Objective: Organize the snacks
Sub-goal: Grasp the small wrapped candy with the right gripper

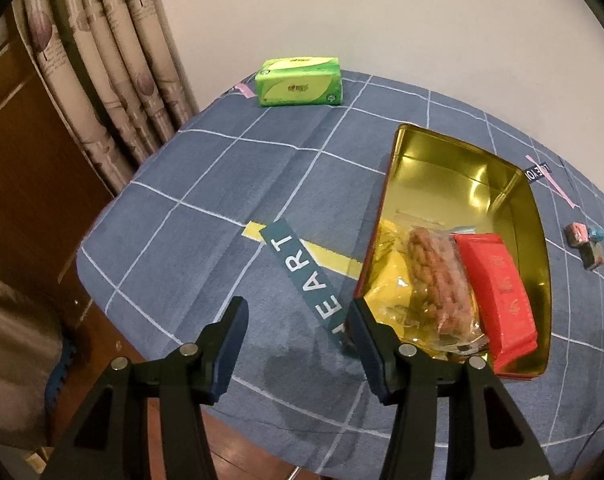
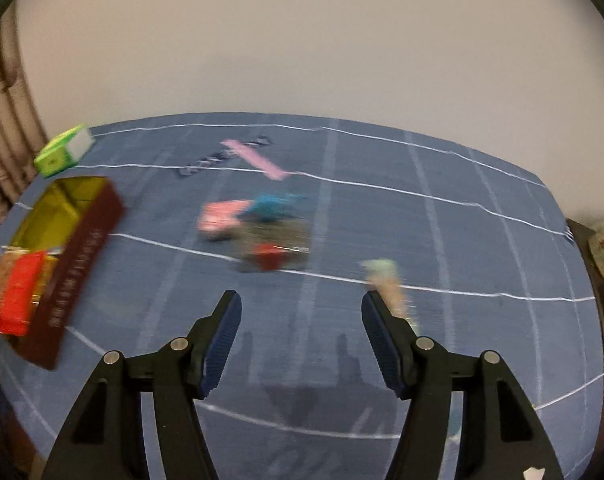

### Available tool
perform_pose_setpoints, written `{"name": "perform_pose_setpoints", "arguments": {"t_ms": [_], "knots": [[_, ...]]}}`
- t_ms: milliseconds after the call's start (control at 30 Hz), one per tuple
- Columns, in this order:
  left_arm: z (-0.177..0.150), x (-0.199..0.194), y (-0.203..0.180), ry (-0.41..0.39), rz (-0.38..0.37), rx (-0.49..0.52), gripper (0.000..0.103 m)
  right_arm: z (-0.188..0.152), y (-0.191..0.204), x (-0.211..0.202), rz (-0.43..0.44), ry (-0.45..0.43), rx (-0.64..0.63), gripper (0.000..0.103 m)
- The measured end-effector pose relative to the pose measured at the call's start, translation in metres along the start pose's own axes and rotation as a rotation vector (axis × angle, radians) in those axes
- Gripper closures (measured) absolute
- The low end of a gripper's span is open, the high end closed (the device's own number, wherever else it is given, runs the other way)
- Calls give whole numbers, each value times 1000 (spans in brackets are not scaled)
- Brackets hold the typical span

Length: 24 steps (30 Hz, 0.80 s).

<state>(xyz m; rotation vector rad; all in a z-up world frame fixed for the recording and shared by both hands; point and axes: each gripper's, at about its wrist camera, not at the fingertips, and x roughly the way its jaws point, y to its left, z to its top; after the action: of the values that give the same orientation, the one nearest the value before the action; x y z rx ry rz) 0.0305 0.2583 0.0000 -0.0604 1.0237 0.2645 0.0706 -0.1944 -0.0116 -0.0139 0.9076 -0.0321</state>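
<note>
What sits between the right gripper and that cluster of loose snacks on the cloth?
Nothing visible: only bare tablecloth lies between the open, empty right gripper and the blurred loose snacks. A single pale packet lies off to the right.

Bare cloth (image 1: 230, 184) lies open left of the tin (image 1: 542, 240); loose snacks (image 2: 258, 232) crowd its right.

A home room, likely a bedroom or living area — patterned curtains (image 1: 102, 76) hang beside a wooden door (image 1: 18, 152), left of a table under a blue checked cloth (image 1: 222, 184).
</note>
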Motion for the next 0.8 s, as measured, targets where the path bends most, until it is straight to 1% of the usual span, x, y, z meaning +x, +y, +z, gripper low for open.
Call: {"name": "perform_pose_setpoints", "arguments": {"t_ms": [133,267,367,500,633,700,800], "knots": [[1,-13,-13,-33,8,32,49,-8,-36,17,-17,19,41,43],[5,-29,-34,-60,-5,75,49,-14,-55,35,-18,36,62,43],[9,-37,-62,-65,-32,132,49,-16,-64,45,8,45,71,45],[12,-41,-106,-54,-101,208,49,-14,-67,52,27,31,49,45],[11,-35,-156,-25,-163,290,49,-12,-68,62,54,35,32,56],[9,-31,-177,-21,-182,325,49,-11,-68,65,62,32,27,57],[7,-26,-211,-8,-215,379,49,-11,-67,64,64,24,12,61]]}}
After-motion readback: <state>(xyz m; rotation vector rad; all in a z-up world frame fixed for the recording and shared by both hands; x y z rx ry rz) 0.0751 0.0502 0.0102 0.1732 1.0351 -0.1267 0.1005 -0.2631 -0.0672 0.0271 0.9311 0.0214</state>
